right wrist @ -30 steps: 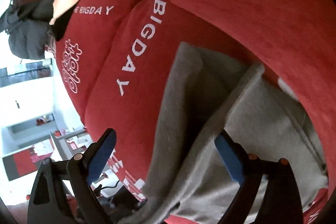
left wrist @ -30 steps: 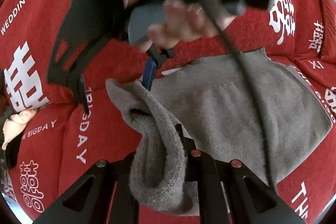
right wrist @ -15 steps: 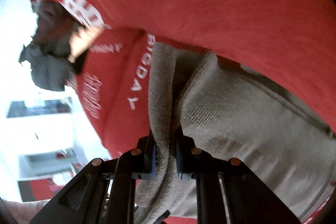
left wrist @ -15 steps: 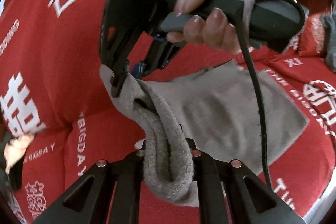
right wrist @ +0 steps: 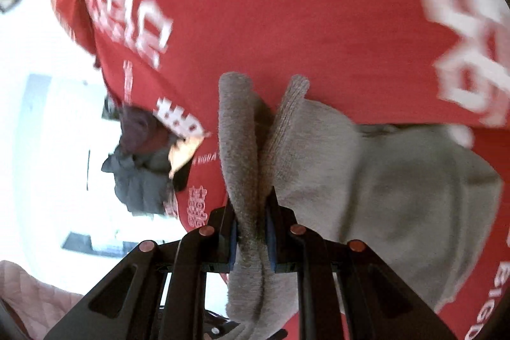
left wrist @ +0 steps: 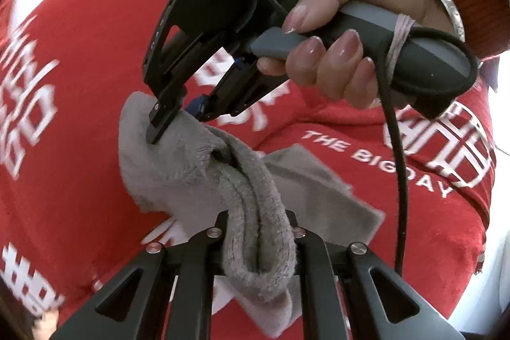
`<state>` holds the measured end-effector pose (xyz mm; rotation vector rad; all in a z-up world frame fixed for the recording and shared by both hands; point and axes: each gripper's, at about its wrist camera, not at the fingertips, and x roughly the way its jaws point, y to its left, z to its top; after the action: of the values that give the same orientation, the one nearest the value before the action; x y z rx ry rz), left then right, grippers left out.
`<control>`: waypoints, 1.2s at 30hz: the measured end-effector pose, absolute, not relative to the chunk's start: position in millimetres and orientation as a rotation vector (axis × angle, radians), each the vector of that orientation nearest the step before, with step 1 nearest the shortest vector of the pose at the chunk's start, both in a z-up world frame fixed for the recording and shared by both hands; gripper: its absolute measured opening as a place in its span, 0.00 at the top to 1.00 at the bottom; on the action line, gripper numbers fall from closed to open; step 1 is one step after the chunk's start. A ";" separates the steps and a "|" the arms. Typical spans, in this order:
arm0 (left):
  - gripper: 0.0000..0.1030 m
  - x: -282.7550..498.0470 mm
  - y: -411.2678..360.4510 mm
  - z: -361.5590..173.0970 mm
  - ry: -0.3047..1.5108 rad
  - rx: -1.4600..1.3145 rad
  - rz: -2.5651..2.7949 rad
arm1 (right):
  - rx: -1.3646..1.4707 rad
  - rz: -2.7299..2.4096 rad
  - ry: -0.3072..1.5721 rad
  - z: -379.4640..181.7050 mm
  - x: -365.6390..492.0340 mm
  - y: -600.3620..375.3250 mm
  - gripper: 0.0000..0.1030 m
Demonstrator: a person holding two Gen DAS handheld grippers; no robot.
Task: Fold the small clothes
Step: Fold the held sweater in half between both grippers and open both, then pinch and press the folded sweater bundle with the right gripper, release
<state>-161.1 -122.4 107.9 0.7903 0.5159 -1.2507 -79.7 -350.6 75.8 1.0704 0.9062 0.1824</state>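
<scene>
A small grey knit garment (left wrist: 204,174) hangs between my two grippers above a red cover. My left gripper (left wrist: 258,231) is shut on a bunched fold of it at the bottom of the left wrist view. My right gripper (left wrist: 178,120), held by a hand, is shut on another edge of the garment up and to the left there. In the right wrist view the right gripper (right wrist: 251,235) pinches a thick grey fold (right wrist: 242,155), and the rest of the garment (right wrist: 398,190) drapes to the right.
A red cover with white lettering (left wrist: 366,158) fills the background in both views. A black cable (left wrist: 398,164) hangs from the right gripper's handle. A dark bundle of clothes (right wrist: 140,161) lies at the cover's left edge, beside a bright room.
The right gripper went from open beside the garment to shut on its edge. Both grippers have lifted the garment off the cover, and the view has swung upward.
</scene>
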 end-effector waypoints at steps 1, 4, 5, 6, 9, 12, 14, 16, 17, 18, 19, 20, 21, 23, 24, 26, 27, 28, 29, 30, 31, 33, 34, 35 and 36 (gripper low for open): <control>0.89 -171.8 -135.5 100.7 0.523 0.809 -1.276 | 1.094 0.149 0.890 69.0 -97.2 -363.5 0.85; 0.89 -192.9 -162.4 74.3 0.549 0.866 -1.313 | 1.148 0.057 0.877 41.7 -133.2 -394.3 0.85; 0.89 -198.5 -171.3 63.7 0.566 0.884 -1.320 | 1.157 0.032 0.881 34.1 -140.9 -402.5 0.85; 0.89 -200.4 -178.7 51.6 0.590 0.902 -1.324 | 1.166 -0.006 0.895 19.1 -150.2 -412.0 0.85; 0.89 -203.7 -190.1 23.4 0.640 0.939 -1.323 | 1.203 -0.105 0.963 -28.7 -167.4 -434.5 0.85; 0.89 -208.5 -197.5 7.4 0.667 0.959 -1.323 | 1.247 -0.162 0.999 -65.3 -179.8 -443.5 0.85; 0.89 -210.9 -199.1 1.9 0.675 0.968 -1.321 | 1.254 -0.168 0.999 -74.6 -182.2 -442.9 0.85; 0.89 -208.7 -199.4 -0.5 0.681 0.974 -1.315 | 1.245 -0.168 1.005 -77.8 -180.1 -443.2 0.84; 0.89 -208.3 -198.8 0.8 0.685 0.975 -1.314 | 1.238 -0.170 1.013 -78.6 -178.2 -442.2 0.84; 0.89 -208.5 -198.6 1.9 0.682 0.973 -1.315 | 1.226 -0.170 1.021 -77.4 -175.7 -441.5 0.84; 0.88 -208.1 -197.4 3.9 0.676 0.974 -1.311 | 1.218 -0.171 1.028 -75.7 -173.2 -440.3 0.82; 0.88 -207.1 -197.3 6.1 0.674 0.979 -1.311 | 1.214 -0.172 1.033 -74.2 -171.0 -436.2 0.79; 0.88 -207.3 -195.4 7.2 0.680 0.983 -1.312 | 1.209 -0.179 1.042 -73.7 -169.5 -434.7 0.79; 0.88 -205.0 -191.8 10.4 0.704 0.991 -1.306 | 1.213 -0.193 1.057 -70.5 -171.3 -432.4 0.75; 0.88 -203.4 -189.6 11.9 0.712 0.990 -1.305 | 1.223 -0.203 1.066 -69.7 -173.9 -431.4 0.73; 0.88 -198.7 -180.9 19.3 0.733 0.980 -1.302 | 1.251 -0.232 1.064 -66.2 -181.9 -430.5 0.67; 0.88 -198.0 -178.4 20.9 0.747 0.977 -1.309 | 1.259 -0.242 1.056 -63.0 -186.2 -429.3 0.66; 0.88 -196.2 -173.0 24.7 0.774 0.968 -1.327 | 1.265 -0.250 1.051 -60.6 -190.4 -427.0 0.62; 0.88 -196.7 -170.3 26.5 0.785 0.964 -1.338 | 1.272 -0.260 1.048 -56.7 -195.8 -423.7 0.58; 0.87 -196.7 -167.1 28.4 0.792 0.961 -1.345 | 1.273 -0.267 1.045 -53.9 -199.9 -421.5 0.58; 0.70 -199.1 -161.8 26.7 0.796 0.961 -1.353 | 1.275 -0.273 1.041 -50.3 -204.7 -417.7 0.57; 0.25 -198.5 -149.6 35.4 0.789 0.926 -1.367 | 1.289 -0.283 1.035 -45.0 -217.1 -409.7 0.57; 0.24 -199.0 -144.4 38.2 0.774 0.899 -1.380 | 1.297 -0.290 1.033 -43.2 -223.3 -405.8 0.57; 0.24 -196.3 -141.6 40.7 0.775 0.891 -1.391 | 1.304 -0.297 1.029 -41.3 -230.7 -400.6 0.57; 0.24 -193.1 -138.2 41.2 0.791 0.900 -1.389 | 1.312 -0.307 1.026 -39.3 -238.9 -392.8 0.57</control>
<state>-193.1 -138.2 41.2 0.9005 0.7910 -1.3888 -238.9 -392.8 -39.3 1.3120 1.0260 -0.3070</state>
